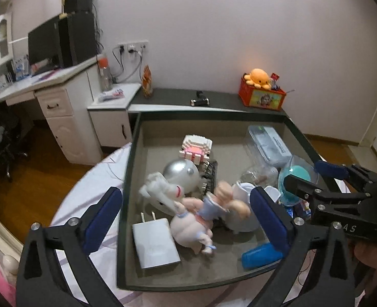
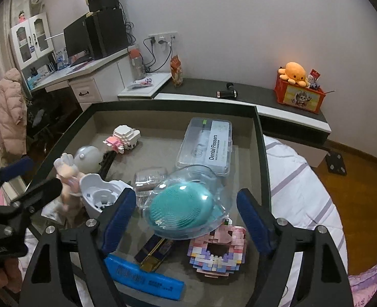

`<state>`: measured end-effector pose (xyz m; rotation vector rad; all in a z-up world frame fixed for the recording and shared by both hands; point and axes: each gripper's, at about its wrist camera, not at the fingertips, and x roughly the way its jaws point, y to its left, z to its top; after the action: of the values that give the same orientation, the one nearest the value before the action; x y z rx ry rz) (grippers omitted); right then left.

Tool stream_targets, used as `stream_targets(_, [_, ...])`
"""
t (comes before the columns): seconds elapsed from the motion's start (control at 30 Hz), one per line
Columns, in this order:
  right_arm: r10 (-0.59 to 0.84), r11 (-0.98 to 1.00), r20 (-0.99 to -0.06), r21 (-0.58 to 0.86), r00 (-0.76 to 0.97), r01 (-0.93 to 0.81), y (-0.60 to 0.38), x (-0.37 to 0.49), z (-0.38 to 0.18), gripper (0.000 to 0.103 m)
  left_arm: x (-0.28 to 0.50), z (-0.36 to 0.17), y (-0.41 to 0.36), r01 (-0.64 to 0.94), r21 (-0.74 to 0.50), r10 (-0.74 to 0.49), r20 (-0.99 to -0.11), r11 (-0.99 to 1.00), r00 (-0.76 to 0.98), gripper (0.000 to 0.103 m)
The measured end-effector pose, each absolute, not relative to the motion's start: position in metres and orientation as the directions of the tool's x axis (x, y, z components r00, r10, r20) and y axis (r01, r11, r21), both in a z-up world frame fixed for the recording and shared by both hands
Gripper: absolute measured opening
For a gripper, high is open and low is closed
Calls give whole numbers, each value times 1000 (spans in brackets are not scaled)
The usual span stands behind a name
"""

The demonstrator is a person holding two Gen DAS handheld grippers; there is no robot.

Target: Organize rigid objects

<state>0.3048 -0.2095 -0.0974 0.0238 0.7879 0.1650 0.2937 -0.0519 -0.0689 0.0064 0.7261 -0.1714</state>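
A dark-rimmed tray (image 1: 127, 179) (image 2: 261, 153) on a bed holds several rigid objects. My left gripper (image 1: 185, 217) is open above a pale doll figure (image 1: 188, 217) and a white charger plug (image 1: 155, 243). Behind them lie a silver ball (image 1: 180, 174) and a white-pink block model (image 1: 197, 145). My right gripper (image 2: 185, 217) is open above a teal brush in a clear shell (image 2: 180, 209). Near it lie a blue case (image 2: 142, 278), a pink block donut (image 2: 219, 250), a dental flosser box (image 2: 208, 145) and a white cup (image 2: 101, 197).
A dark shelf (image 1: 214, 99) behind the tray carries a red box with an orange octopus plush (image 1: 261, 89) and a small black tool (image 1: 200, 101). A white desk with a monitor (image 1: 50, 46) stands at the left. Wooden floor lies around the bed.
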Motion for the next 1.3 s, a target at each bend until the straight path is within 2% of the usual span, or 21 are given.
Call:
stream_targets(0.1, [151, 989, -674, 99, 723, -114, -214, 297, -89, 86, 286, -60, -48, 141, -48, -138, -646, 989, 750, 103])
stream_targets(0.17, [142, 990, -658, 109, 740, -93, -216, 291, -82, 102, 280, -54, -44, 132, -48, -132, -637, 990, 760, 103])
stream_targets(0.2, [145, 989, -650, 116, 746, -91, -217, 288, -79, 103, 277, -52, -43, 127, -46, -128, -633, 991, 764, 103])
stream_targets(0.57, [136, 987, -608, 155, 782, -51, -212, 232, -50, 103, 225, -23, -34, 96, -41, -102, -587, 995, 803, 103])
stream_targets(0.9, [78, 994, -531, 112, 844, -21, -199, 149, -10, 103, 157, 0, -32, 91, -25, -89, -548, 996, 832, 103])
stream_targets(1.13, [33, 996, -477, 87, 878, 10, -197, 86, 8, 103, 100, 9, -32, 124, -62, -138, -528, 990, 838, 103])
stream_targets(1.3, [-1, 997, -410, 70, 912, 32, -197, 24, 20, 103, 58, 19, -32, 100, -36, -105, -493, 994, 864, 103])
